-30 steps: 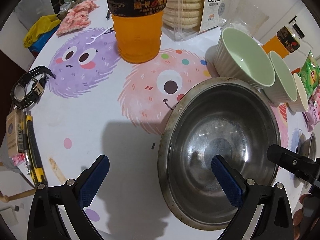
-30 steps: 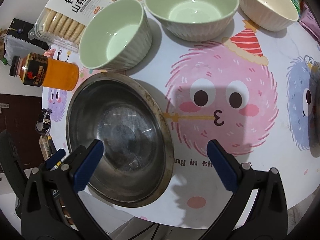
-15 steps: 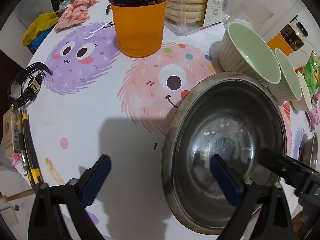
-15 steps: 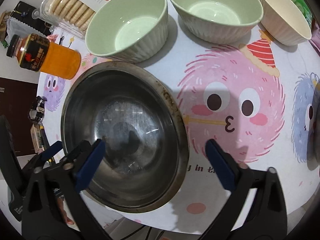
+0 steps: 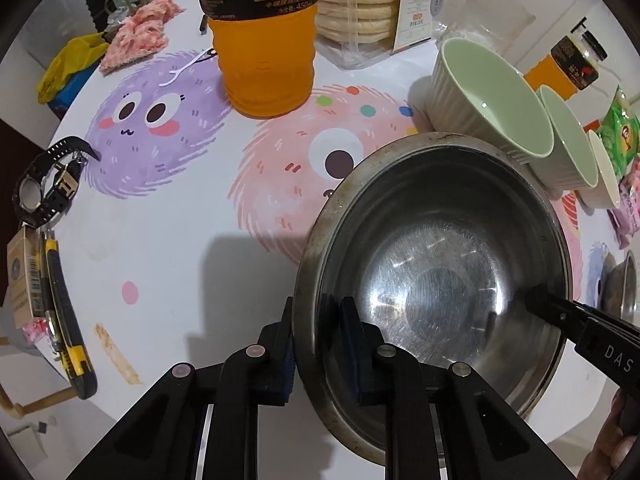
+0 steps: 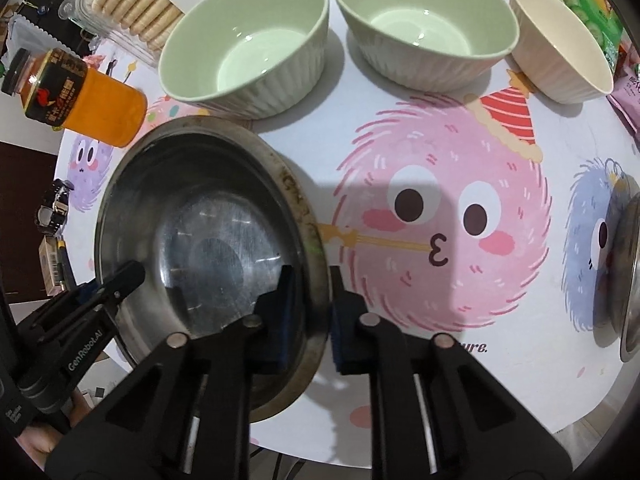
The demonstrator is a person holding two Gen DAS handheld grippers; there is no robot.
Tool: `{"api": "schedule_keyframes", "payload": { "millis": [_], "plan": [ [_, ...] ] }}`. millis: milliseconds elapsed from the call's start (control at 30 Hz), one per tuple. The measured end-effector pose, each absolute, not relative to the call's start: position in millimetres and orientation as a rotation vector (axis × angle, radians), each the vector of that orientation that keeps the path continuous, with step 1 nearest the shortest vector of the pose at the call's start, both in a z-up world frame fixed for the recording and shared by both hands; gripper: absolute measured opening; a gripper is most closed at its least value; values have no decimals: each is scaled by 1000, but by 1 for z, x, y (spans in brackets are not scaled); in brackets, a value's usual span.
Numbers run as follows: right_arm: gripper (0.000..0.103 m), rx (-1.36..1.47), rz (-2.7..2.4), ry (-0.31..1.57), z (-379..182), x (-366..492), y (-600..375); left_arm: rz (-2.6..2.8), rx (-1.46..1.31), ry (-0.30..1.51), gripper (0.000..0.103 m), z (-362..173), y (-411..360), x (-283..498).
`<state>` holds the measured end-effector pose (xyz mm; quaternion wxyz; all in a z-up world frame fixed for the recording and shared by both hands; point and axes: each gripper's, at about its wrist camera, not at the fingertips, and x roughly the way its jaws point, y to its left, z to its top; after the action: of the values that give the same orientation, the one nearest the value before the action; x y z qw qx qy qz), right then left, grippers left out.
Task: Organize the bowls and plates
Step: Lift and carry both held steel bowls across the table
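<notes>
A large steel bowl (image 5: 436, 276) sits on the cartoon tablecloth; it also shows in the right wrist view (image 6: 200, 240). My left gripper (image 5: 318, 328) is shut on its left rim, one pad inside and one outside. My right gripper (image 6: 312, 300) is shut on its right rim the same way. Two green ribbed bowls (image 6: 248, 40) (image 6: 424, 20) and a cream bowl (image 6: 560, 36) stand in a row behind it. In the left wrist view the nearest green bowl (image 5: 492, 92) almost touches the steel rim.
An orange drink bottle (image 5: 260, 48) and a biscuit pack (image 5: 372, 4) stand at the back. A watch (image 5: 44, 188) and a yellow knife (image 5: 68, 312) lie at the left edge. Another steel bowl (image 6: 628, 272) sits at the right edge. Snack packets (image 5: 622, 136) lie far right.
Both grippers have moved in and closed on opposite rims of the steel bowl; they were open half a second ago.
</notes>
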<state>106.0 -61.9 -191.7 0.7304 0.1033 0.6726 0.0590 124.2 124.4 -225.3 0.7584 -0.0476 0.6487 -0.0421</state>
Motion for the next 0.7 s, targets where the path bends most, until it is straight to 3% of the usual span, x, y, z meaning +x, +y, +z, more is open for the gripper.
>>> {"api": "schedule_keyframes", "payload": {
  "millis": [700],
  "plan": [
    [14,246,112,1343,-107,88,-74,-185,-36,1264,19,-125,116,110]
  ]
}}
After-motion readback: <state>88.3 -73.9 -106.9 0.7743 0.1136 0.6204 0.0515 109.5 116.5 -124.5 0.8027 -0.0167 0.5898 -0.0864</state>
